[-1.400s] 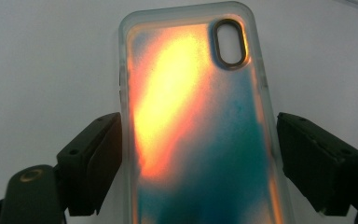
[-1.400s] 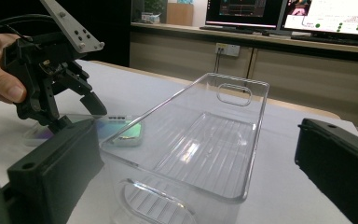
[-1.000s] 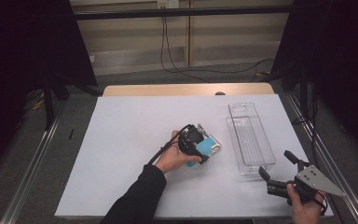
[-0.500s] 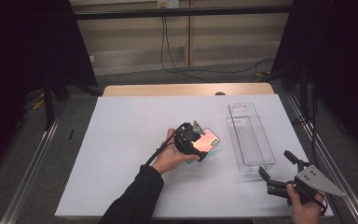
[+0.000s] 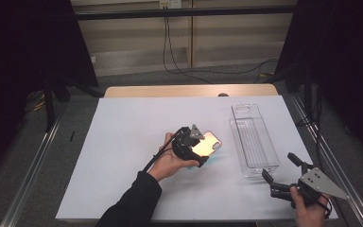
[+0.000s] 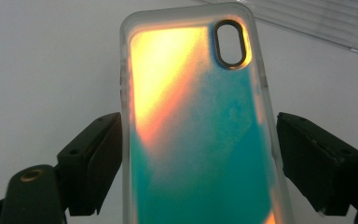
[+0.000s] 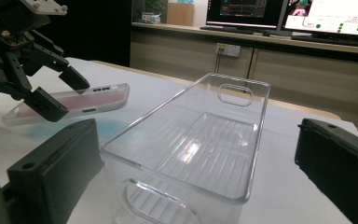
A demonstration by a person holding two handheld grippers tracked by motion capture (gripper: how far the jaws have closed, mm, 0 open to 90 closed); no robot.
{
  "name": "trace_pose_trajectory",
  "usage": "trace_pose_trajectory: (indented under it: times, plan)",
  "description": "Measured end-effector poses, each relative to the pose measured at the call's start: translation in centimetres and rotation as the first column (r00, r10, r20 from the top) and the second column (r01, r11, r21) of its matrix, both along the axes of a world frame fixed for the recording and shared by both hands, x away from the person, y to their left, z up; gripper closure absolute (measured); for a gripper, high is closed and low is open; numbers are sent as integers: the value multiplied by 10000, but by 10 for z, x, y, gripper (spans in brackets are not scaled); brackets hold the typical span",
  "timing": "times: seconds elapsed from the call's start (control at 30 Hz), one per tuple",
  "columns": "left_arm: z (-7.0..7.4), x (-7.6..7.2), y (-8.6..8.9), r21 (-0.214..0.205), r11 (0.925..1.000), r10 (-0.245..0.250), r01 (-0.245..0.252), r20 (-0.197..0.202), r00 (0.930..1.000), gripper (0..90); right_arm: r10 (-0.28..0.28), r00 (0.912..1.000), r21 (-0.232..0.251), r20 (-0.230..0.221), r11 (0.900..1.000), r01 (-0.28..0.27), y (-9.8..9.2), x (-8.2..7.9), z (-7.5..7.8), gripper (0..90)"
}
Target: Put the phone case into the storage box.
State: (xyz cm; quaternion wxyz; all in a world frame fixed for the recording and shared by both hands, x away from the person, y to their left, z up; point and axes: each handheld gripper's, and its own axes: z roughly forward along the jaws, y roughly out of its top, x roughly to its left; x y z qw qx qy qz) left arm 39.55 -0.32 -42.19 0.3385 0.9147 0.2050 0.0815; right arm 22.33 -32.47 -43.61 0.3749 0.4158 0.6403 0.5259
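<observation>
An iridescent orange and teal phone case [image 5: 208,142] with a clear rim is lifted off the white table, tilted. My left gripper [image 5: 202,149] is shut on it, one jaw against each long edge. In the left gripper view the phone case [image 6: 200,140] stands between both pads, its camera cut-out at the top. The right gripper view shows the phone case [image 7: 79,103] hovering level over the table in the left gripper [image 7: 51,91]. My right gripper [image 5: 279,165] rests at the table's front right, open and holding nothing, just short of the clear bin [image 5: 237,142].
The clear plastic bin [image 7: 256,135] lies lengthwise at the right and holds nothing; its corner shows as the bin [image 6: 317,23]. A white sheet [image 5: 123,142] covers the table. Metal rails run along both sides, and monitors stand on a bench beyond.
The left hand has raised the phone case a little and tipped it, moving slightly toward the bin; its face now glows orange instead of blue. The right gripper has kept still.
</observation>
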Motion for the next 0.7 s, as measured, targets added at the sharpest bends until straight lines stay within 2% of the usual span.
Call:
trace_pose_trajectory:
  times: [0.2,0.37,0.53,0.7]
  plan:
    - [2,-3,7,-153,9986,497,-499,-157,9986,169,40,10000,15,-33,10000,-40,1,0,0,0]
    - [3,-9,15,-233,9976,646,-649,-154,9978,169,167,9998,-22,-63,9999,-167,1,0,1,0]
    - [5,-18,20,-271,9962,831,-826,157,9964,169,348,9990,-34,-286,9994,-349,6,3,3,0]
    - [9,-27,24,-519,9936,1026,-1005,395,9939,170,440,9975,76,-548,9990,-437,15,6,5,0]
